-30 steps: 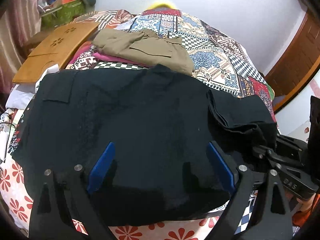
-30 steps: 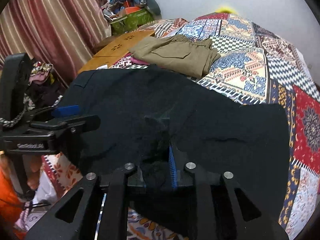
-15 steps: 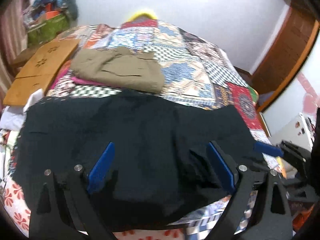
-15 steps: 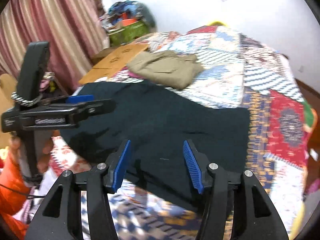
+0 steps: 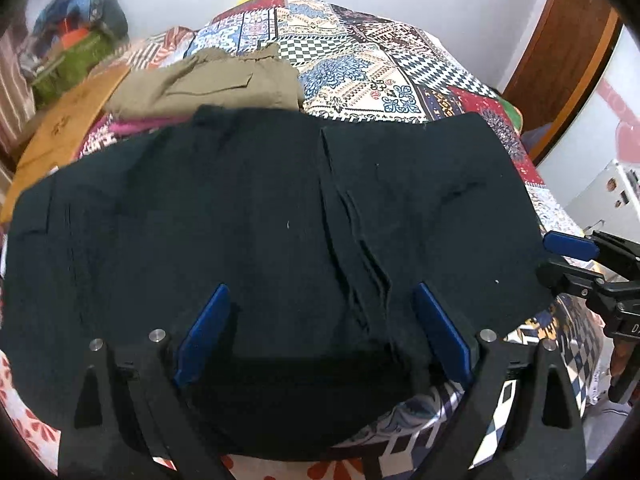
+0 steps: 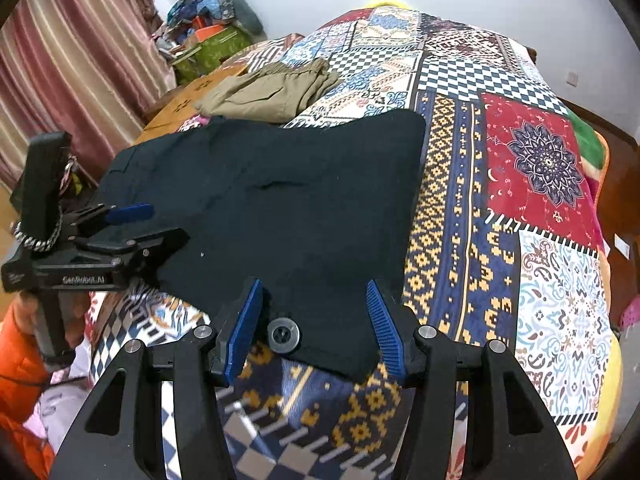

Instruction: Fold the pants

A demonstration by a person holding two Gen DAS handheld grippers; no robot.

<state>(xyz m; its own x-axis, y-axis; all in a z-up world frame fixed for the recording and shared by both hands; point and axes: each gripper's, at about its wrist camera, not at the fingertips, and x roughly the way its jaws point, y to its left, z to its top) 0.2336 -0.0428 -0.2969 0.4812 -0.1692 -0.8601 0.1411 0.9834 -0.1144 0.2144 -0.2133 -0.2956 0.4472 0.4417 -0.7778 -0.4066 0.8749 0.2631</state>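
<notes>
A pair of black pants [image 5: 280, 216] lies spread flat across the near part of a bed covered by a bright patchwork quilt [image 6: 532, 160]. The cloth shows a few long creases running down its middle. One corner of the pants, carrying a round grey button [image 6: 283, 335], reaches the near edge of the bed.

The left gripper [image 5: 320, 336] hangs low over the near edge of the pants, its two blue-padded fingers spread wide apart with only flat black cloth beneath them. It holds nothing.

The right gripper [image 6: 312, 320] is off to the right end of the pants, over the corner with the button. Its jaws have just been opening and now stand partly apart. The button and the cloth corner lie between the blue pads [image 6: 384, 320], but the pads do not press on them.

Each gripper can be seen from the other's camera, at the side edge of the view. An orange sleeve [image 6: 20, 360] shows below the left gripper's handle.

Farther back on the quilt, just beyond the black pants, sits a folded pair of tan pants [image 5: 208, 84]. To the left of those lies a flat wooden board [image 5: 64, 120], and behind it a heap of bags and clothes [image 6: 208, 32] rests against the white wall. Striped pink curtains [image 6: 72, 60] hang at the left.
</notes>
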